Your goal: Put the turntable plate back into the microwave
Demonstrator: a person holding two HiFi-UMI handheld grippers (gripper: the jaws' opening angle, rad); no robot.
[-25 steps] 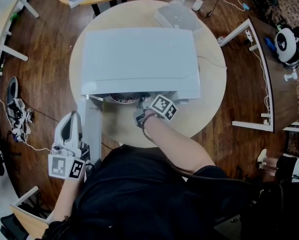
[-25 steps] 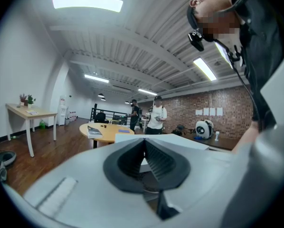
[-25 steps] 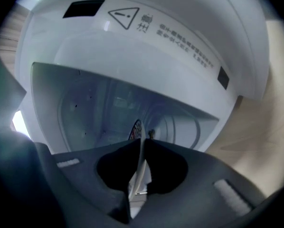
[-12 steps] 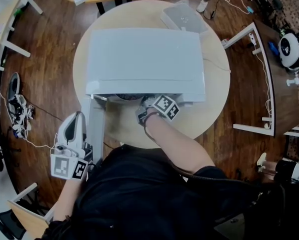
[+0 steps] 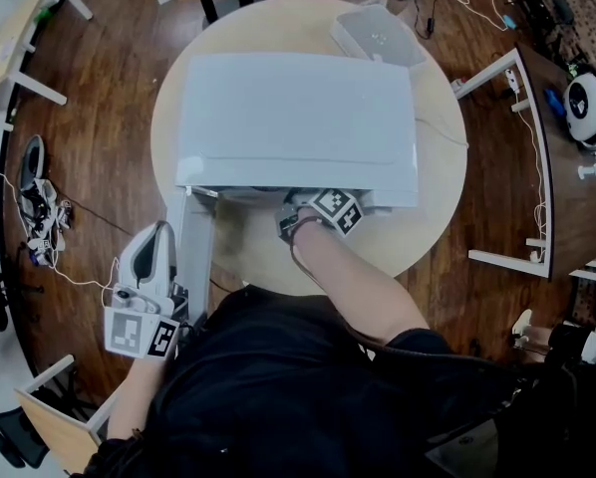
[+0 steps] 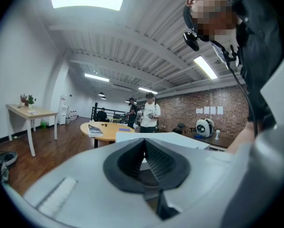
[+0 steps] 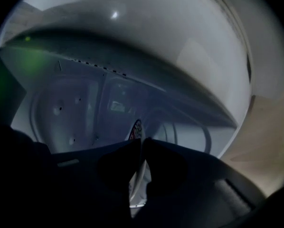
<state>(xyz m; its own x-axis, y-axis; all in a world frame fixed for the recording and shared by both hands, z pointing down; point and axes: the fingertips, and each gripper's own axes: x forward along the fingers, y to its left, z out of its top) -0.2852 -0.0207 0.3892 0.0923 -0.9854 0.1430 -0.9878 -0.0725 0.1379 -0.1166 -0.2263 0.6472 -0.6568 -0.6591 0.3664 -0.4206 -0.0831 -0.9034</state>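
The turntable plate [image 7: 136, 129] is pinched by its rim in the right gripper [image 7: 142, 144] inside the microwave [image 5: 298, 118]. Level lowering is probably called for next. The left gripper [image 6: 143, 141] is empty, its jaws pressed together.

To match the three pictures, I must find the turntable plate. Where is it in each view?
Right gripper view: turntable plate edge-on at lower centre, clamped in the right gripper.
Head view: hidden, or nearly, under the front edge of the microwave.
Left gripper view: not in it.
Shared landmark: the white microwave, seen in all three views.
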